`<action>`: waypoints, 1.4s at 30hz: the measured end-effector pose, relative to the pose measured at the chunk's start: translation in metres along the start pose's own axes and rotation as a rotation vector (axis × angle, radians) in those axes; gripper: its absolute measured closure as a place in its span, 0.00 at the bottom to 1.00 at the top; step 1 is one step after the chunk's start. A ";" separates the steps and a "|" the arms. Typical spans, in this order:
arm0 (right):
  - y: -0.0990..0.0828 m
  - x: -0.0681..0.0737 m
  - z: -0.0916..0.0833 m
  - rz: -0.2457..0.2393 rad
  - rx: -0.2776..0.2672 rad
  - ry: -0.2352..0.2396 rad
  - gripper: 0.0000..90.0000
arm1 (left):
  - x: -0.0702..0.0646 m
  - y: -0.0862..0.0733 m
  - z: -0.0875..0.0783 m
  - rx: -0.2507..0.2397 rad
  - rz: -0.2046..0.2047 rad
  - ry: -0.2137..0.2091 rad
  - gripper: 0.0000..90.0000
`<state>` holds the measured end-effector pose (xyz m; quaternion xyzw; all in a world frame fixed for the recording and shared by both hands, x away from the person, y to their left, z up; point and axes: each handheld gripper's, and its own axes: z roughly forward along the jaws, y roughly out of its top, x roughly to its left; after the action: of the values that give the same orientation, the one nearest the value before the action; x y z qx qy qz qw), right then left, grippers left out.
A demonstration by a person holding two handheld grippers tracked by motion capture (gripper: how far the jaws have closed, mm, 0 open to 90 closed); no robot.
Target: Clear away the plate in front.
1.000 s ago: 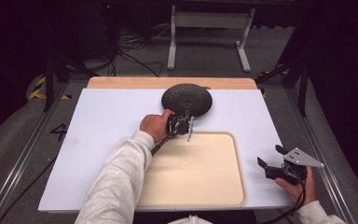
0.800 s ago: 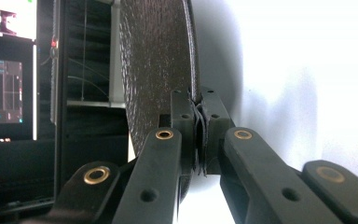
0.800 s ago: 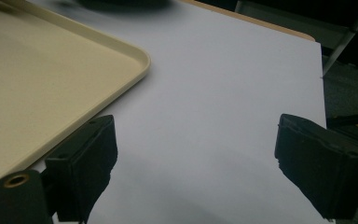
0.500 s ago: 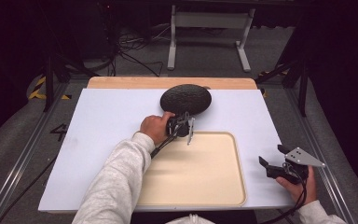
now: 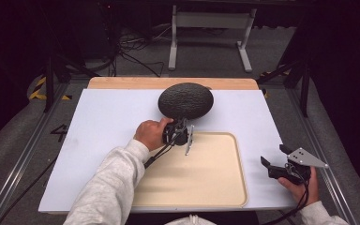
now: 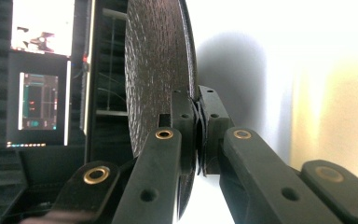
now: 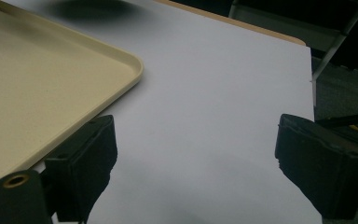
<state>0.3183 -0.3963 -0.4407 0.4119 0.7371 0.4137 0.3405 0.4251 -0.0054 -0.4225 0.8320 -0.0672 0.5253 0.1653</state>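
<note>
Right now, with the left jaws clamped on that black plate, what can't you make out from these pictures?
- Black plate: in the left gripper view it runs off the top edge, and the left gripper covers its lower rim.
- High view: whether the plate's far rim touches the white board.
- Right gripper view: the plate is a blurred dark patch; the tray is cut off at the left.

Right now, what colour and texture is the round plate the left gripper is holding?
The plate is black with a rough, pebbled surface, seen best in the high view.

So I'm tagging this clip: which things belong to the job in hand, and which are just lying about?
In the job:
- black plate, clamped at its rim
- left tongs
- beige tray

Lying about:
- right tongs, open, idle
- white board
- metal stand
</note>
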 end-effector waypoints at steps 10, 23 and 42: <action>0.001 0.002 0.001 -0.010 0.004 0.009 0.16 | -0.016 -0.011 -0.062 -0.040 -0.004 0.023 0.97; 0.003 0.003 0.003 -0.021 0.007 0.015 0.17 | -0.046 -0.010 -0.120 -0.090 0.015 0.001 0.97; 0.004 0.004 0.005 -0.032 0.008 0.023 0.17 | -0.080 0.011 -0.157 -0.181 0.071 -0.096 0.96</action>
<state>0.3220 -0.3895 -0.4404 0.3968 0.7489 0.4099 0.3370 0.2534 0.0338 -0.4302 0.8350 -0.1520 0.4819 0.2177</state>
